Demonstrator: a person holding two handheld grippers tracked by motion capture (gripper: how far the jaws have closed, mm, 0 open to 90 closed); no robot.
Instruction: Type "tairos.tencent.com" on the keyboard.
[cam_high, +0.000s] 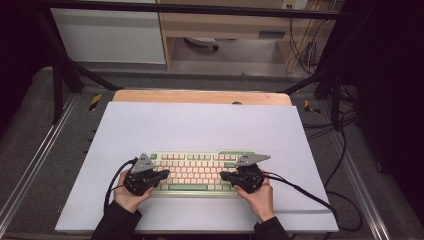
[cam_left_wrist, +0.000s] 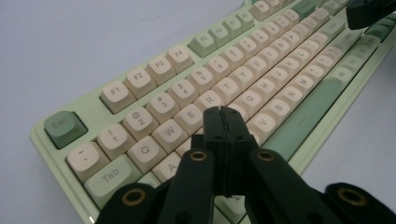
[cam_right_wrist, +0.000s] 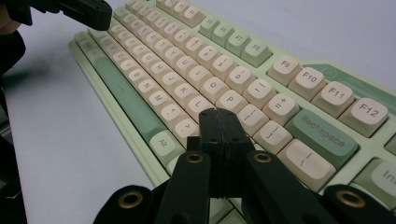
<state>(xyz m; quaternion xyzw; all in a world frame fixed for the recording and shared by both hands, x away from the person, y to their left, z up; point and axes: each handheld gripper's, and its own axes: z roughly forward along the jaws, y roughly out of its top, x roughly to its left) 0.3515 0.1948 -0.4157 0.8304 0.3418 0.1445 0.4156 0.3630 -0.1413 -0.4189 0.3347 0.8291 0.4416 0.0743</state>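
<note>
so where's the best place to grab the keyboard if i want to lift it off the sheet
Probably by its two short ends, one gripper from each side. The keyboard lies flat and long across the white sheet, too wide for one grip, and its plain green frame gives an edge free of keys. Both the left gripper and the right gripper are shut over the keys, so they would need to open first.

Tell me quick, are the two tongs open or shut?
Left tongs: shut, holding nothing, over the pale green keyboard.
Right tongs: shut, holding nothing.
</note>
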